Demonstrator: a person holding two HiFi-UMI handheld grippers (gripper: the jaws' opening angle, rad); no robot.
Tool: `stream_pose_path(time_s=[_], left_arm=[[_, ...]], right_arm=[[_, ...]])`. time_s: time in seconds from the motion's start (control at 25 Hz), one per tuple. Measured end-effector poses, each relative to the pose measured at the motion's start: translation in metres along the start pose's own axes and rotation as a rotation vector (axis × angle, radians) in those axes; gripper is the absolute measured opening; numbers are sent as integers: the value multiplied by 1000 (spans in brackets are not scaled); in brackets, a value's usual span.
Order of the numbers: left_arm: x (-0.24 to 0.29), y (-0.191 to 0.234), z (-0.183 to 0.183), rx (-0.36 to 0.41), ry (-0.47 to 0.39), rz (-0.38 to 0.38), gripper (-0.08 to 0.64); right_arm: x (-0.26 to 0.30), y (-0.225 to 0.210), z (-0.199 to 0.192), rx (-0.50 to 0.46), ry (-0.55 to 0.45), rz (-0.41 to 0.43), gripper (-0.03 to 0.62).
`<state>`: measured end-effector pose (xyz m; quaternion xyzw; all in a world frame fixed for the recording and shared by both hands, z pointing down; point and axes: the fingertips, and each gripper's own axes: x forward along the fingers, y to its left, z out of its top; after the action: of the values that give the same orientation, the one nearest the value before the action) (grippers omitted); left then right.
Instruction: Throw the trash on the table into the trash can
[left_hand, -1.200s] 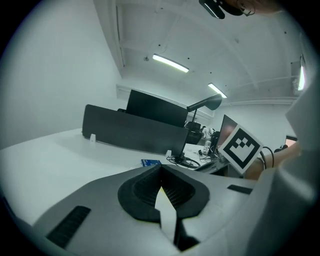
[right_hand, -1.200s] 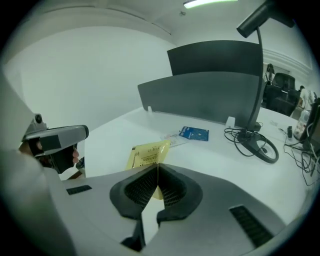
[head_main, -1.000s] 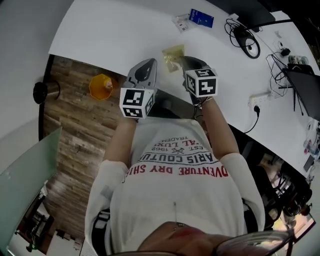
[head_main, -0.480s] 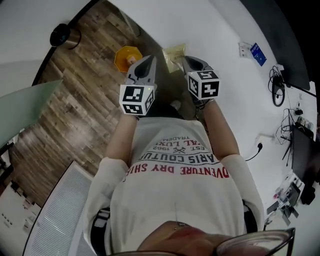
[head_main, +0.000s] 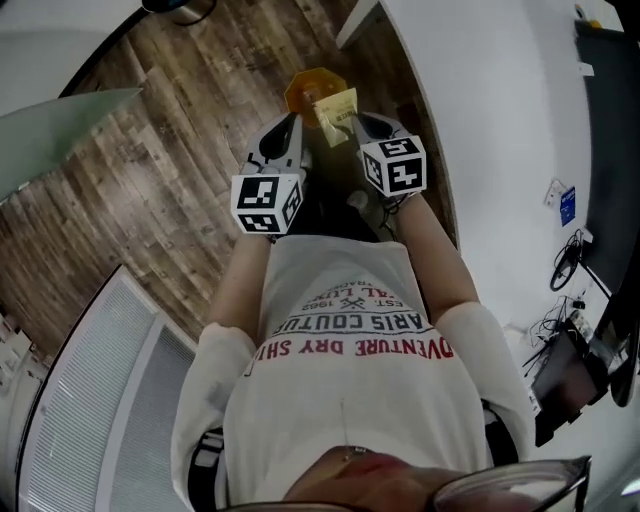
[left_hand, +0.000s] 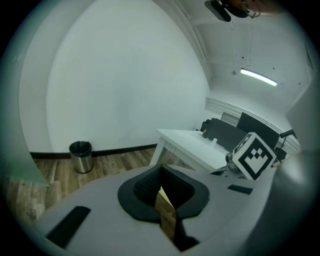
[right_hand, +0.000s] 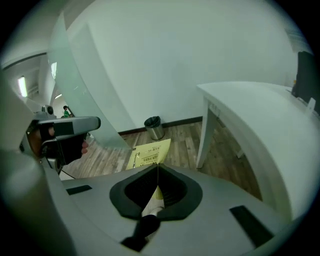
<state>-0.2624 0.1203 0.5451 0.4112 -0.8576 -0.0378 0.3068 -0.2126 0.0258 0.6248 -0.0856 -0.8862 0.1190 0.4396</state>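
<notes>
My right gripper (head_main: 352, 122) is shut on a flat yellow packet (head_main: 336, 107), which sticks out forward past the jaws (right_hand: 149, 152). A thin brown scrap of wrapper (left_hand: 165, 214) stands edge-on, pinched in my left gripper (left_hand: 164, 207), which is shut. In the head view both grippers are side by side over the wooden floor, the left gripper (head_main: 290, 135) just left of the packet. An orange trash can (head_main: 312, 85) stands on the floor directly beyond them, partly hidden behind the packet. The white table (head_main: 490, 110) lies to the right.
A small silver bin (left_hand: 80, 156) stands by the far wall, also seen in the right gripper view (right_hand: 154, 127). The table's leg and edge (right_hand: 205, 130) are close on the right. A glass panel (right_hand: 80, 85) rises at the left. A white radiator grille (head_main: 90, 400) lies behind.
Both grippers have swung away from the table with their trash. The table has slid to the right of the head view, and the orange can, formerly off to the left, now lies just beyond the fingertips.
</notes>
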Motion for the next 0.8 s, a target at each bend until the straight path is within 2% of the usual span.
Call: stream_pose_path(time_s=[0.16, 0.28, 0.56, 0.68, 0.8], left_arm=[[30, 61, -35, -77, 19, 46, 23], [54, 102, -77, -107, 38, 72, 23], [98, 163, -200, -200, 70, 154, 23], [119, 176, -249, -189, 81, 159, 23], [135, 180, -284, -102, 98, 139, 23]], right_arm=[[83, -7, -17, -11, 82, 10, 28], [146, -21, -41, -1, 116, 11, 28], [272, -66, -137, -5, 208, -8, 28], [319, -82, -177, -12, 220, -18, 28], [356, -94, -210, -27, 233, -28, 28]])
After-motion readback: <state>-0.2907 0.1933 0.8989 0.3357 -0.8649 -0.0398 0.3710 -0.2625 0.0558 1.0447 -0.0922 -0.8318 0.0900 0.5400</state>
